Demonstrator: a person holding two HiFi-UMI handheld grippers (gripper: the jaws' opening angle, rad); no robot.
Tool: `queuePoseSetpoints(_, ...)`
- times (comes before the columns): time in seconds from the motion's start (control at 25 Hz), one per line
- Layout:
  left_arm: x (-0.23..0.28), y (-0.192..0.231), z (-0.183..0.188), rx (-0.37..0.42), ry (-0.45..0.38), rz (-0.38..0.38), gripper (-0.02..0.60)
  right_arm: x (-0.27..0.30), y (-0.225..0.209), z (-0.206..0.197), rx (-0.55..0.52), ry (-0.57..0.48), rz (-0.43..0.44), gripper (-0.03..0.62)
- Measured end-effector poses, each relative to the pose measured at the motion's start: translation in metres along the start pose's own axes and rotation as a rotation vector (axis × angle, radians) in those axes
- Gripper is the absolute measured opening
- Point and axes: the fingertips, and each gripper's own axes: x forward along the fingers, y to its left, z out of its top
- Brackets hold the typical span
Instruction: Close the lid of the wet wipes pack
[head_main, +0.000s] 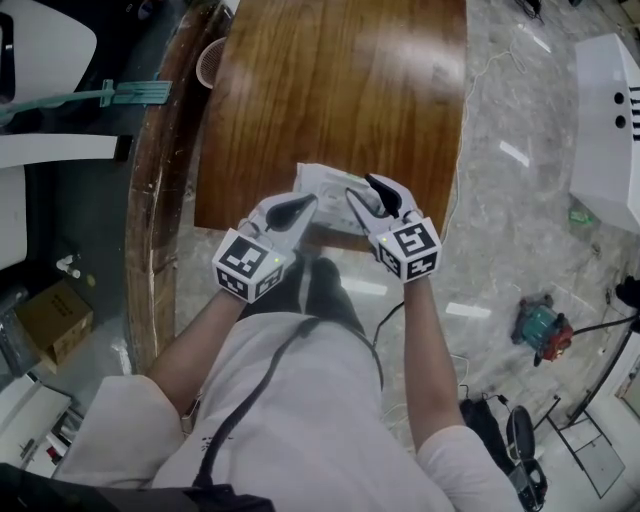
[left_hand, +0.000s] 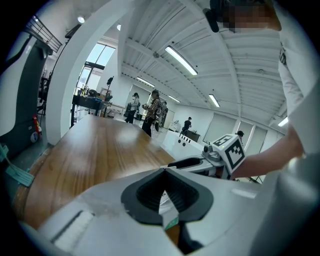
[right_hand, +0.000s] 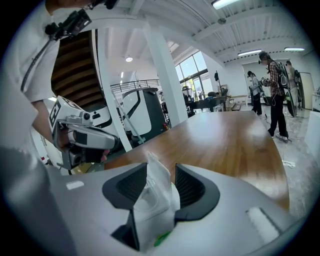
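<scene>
On the floor at far left sits a cardboard box (head_main: 50, 318); what it holds is out of sight. To its right, a wooden table (head_main: 330, 90) stretches away from the person.

The left gripper (head_main: 305, 203) reaches in at the table's near edge. Its own view shows the jaws brought together at the tips, pinching a thin white strip of the wet wipes pack (head_main: 325, 180) that carries a small green mark.

The pack is at the near edge of the table, between the two grippers. From the head view its long axis runs roughly across, left to right, one end toward each gripper. Whether it rests on the wood or hangs just above it cannot be told, and neither the lid nor the wipes inside can be made out.

The right gripper (head_main: 365, 192) meets the pack's other end. Its jaws stand wide apart, with a translucent white fold of the pack upright between the pads and not squeezed by them.

Further right, on the pale floor, lies a small green machine (head_main: 540, 325).
</scene>
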Motion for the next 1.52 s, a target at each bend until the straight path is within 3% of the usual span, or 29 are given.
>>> queuePoseSetpoints(0.92, -0.017, -0.016, -0.004, -0.002, -0.016, 0.031, 0.002, -0.013, 0.024, -0.008, -0.034, 0.004, 0.041, 0.184)
queuePoseSetpoints(1.52, -0.04, -0.02, -0.013, 0.001, -0.022, 0.036, 0.002, -0.012, 0.04, -0.029, -0.082, 0.081, 0.032, 0.184)
